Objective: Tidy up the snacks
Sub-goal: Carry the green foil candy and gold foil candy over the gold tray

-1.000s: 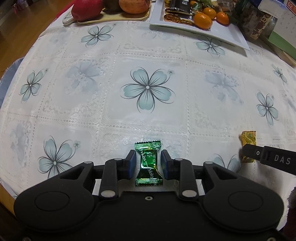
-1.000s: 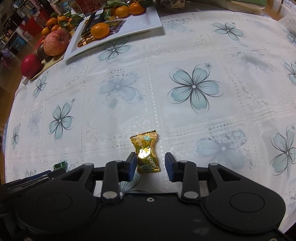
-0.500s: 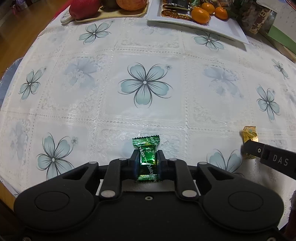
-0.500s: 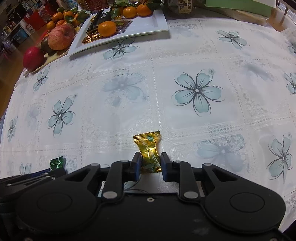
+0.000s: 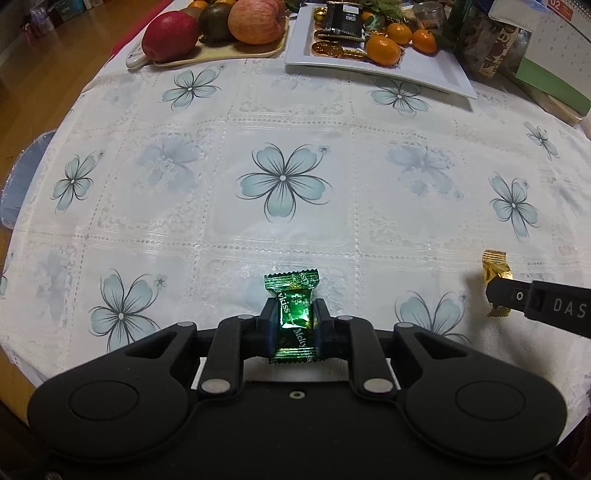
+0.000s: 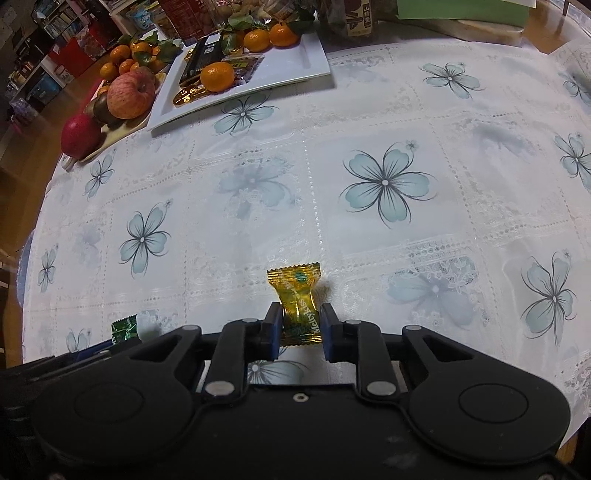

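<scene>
My left gripper [image 5: 294, 314] is shut on a green wrapped candy [image 5: 293, 314], held just above the flowered tablecloth. My right gripper [image 6: 299, 319] is shut on a gold wrapped candy [image 6: 298, 301], also low over the cloth. In the left wrist view the gold candy [image 5: 496, 269] shows at the right edge with the right gripper's finger [image 5: 517, 297] across it. In the right wrist view the green candy [image 6: 125, 328] peeks out at the lower left. A white rectangular plate [image 5: 424, 70] at the far side holds tangerines, gold coins and a dark bar; it also shows in the right wrist view [image 6: 295, 70].
A board with apples [image 5: 255, 18] and a red fruit [image 5: 170, 35] stands left of the plate. Jars, a snack bag [image 5: 491, 44] and a green box [image 5: 546, 81] crowd the far right. The round table's edge [image 5: 44, 155] curves down the left side.
Both grippers have closed on their candies: jaws were open around them a second ago and now pinch them. Both have lifted slightly and the far plate looks nearer.
</scene>
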`<state>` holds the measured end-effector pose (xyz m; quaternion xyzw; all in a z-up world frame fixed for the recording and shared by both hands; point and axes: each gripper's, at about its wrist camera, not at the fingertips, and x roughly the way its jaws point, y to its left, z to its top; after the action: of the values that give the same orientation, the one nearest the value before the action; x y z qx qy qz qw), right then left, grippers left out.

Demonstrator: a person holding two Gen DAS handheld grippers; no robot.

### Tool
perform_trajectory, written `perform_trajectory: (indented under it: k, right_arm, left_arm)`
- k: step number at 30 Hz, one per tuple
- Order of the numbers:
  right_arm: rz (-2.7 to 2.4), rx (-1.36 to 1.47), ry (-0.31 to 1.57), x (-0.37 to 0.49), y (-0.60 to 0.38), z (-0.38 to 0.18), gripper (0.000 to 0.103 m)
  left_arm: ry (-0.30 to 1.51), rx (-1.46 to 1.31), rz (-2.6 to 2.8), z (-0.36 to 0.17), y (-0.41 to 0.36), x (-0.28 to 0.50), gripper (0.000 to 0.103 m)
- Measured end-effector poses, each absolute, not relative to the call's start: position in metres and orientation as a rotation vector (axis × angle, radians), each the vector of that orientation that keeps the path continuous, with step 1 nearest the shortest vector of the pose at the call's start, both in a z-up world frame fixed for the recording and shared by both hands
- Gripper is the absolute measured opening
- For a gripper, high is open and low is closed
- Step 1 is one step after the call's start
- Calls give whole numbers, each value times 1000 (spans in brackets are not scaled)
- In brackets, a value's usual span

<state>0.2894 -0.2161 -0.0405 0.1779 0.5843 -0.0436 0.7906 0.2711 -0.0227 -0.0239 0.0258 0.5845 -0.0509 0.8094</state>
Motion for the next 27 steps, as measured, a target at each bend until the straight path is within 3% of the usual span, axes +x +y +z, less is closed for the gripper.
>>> perform_trajectory:
  k: [27]
  right_arm:
    - [-87, 301, 1078, 174, -217, 21, 23]
  left_arm:
    - [1106, 123, -138, 25, -7, 167, 25]
